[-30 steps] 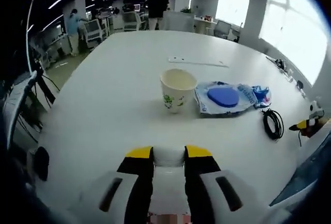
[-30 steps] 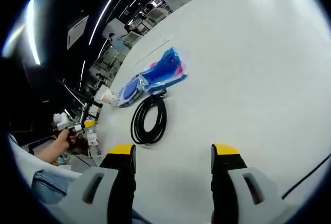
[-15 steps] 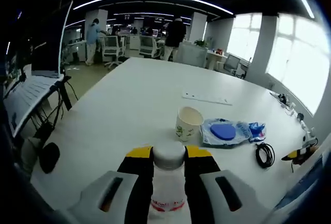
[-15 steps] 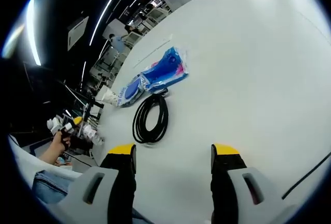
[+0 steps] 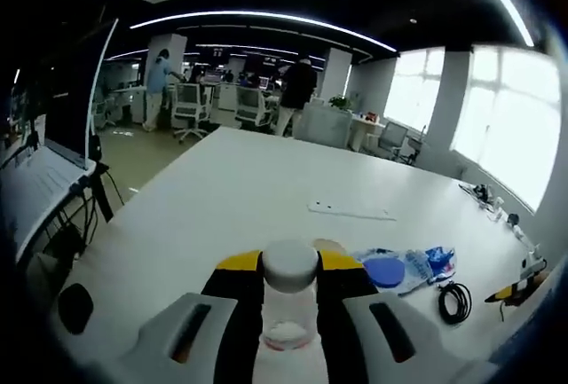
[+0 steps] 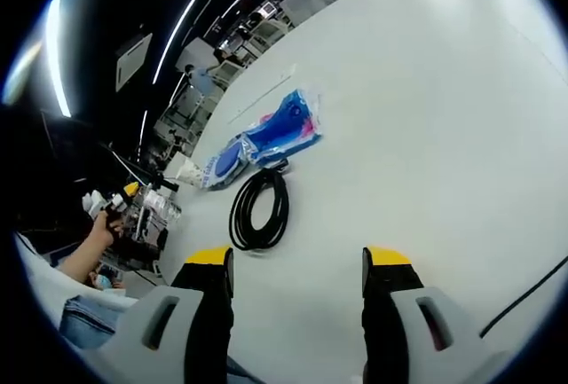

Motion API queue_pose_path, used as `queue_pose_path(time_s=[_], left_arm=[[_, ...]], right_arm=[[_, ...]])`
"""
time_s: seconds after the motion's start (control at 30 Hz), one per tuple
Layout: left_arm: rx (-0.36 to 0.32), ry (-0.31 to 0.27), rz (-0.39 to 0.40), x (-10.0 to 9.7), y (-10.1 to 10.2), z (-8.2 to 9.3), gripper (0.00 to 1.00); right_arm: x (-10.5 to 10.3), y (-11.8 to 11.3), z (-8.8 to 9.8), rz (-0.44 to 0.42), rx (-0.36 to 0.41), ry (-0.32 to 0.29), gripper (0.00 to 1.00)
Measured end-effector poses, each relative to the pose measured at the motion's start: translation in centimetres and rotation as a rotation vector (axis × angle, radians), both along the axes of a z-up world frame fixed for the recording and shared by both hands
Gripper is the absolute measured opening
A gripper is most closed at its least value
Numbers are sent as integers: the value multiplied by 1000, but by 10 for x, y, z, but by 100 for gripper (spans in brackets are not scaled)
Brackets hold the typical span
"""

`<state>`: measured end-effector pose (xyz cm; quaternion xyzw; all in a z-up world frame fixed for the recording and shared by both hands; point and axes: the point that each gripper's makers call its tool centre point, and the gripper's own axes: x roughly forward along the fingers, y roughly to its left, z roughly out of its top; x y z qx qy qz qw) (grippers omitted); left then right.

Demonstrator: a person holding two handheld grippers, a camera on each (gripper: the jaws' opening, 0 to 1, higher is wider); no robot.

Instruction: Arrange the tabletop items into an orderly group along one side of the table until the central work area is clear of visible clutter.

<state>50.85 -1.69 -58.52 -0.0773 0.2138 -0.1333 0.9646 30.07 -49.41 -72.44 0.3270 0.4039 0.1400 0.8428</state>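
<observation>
1. The bottle [image 5: 289, 309] with its white cap is sitting upright between my left gripper's [image 5: 290, 264] yellow-tipped jaws, which are closing snugly on its neck; I am holding it raised above the near part of the white table [image 5: 231, 198], so I judge I can carry it over the other items without knocking them

2. The paper cup [image 5: 330, 246] is peeking out just behind the cap, and beside it the blue packet [image 5: 404, 269] is lying flat, with the coiled black cable [image 5: 453, 301] near it toward the table edge; these three are sitting close together, so I am judging them to be the group that the bottle should join

3. I am keeping my right gripper [image 6: 299, 260] wide open and empty, low over the table, with the cable [image 6: 259, 210] just ahead of its left jaw and the packet [image 6: 266, 138] touching the coil's far end

4. A thin flat white strip [image 5: 351, 212] is lying apart farther up the table, so I am judging the centre not yet cleared
</observation>
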Motion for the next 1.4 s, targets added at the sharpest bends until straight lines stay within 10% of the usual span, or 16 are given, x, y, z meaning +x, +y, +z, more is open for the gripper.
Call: queue_pose_path(time_s=[0.5, 1.4], left_arm=[[95, -51, -185, 45, -15, 10, 20], [95, -106, -253, 95, -29, -4, 20]], right_arm=[[5, 3, -2, 11, -13, 13, 57], [7, -4, 5, -28, -43, 25, 56]])
